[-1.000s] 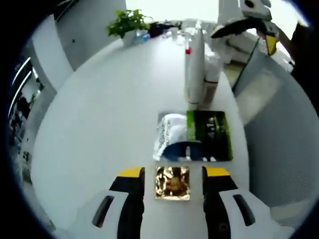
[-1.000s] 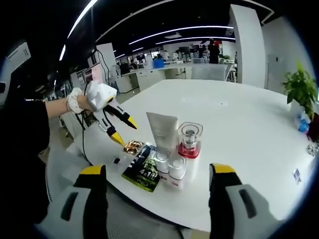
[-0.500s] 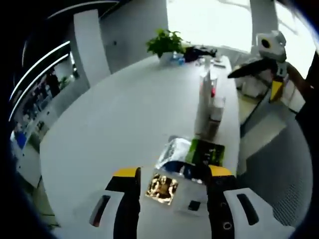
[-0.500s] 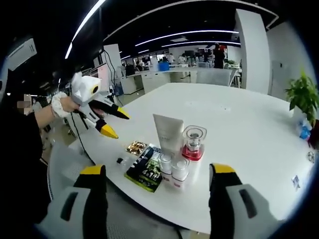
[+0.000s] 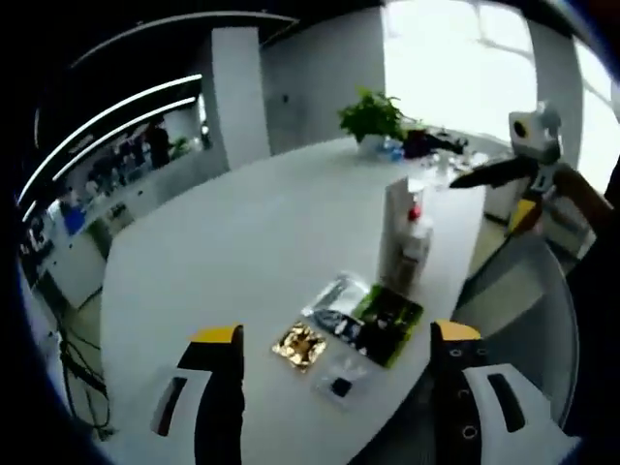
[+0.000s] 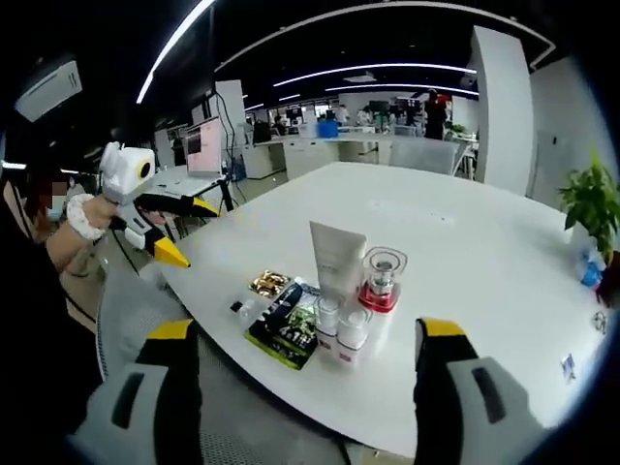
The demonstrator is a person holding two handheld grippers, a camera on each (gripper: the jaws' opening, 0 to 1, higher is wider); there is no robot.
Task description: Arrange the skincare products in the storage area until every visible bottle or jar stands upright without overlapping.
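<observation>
The skincare products stand in a tight cluster near the worktop's (image 6: 465, 242) edge. In my right gripper view the white tube (image 6: 337, 260) is upright, with the red-based jar (image 6: 382, 280) just beside it and two small white-capped bottles (image 6: 341, 327) in front; none of these appears tipped. Flat against them lie the green sachet (image 6: 287, 325), a gold packet (image 6: 268, 283) and a small clear packet (image 6: 240, 308); in the left gripper view a silver pouch (image 5: 335, 302) lies with the green sachet, partly under or over it, I cannot tell which.

My left tool (image 5: 334, 363) is spread wide with nothing between its jaws, held off the worktop short of the packets. My right tool (image 6: 305, 363) is likewise spread and unloaded, facing the cluster from the near edge.

Judgement: the bottles meet the upright condition; the flat packets touching one another are the remaining fault. I would approach low, take one packet by a free edge, and draw it away from the small bottles, since a wide jaw sweeping close could topple them.
</observation>
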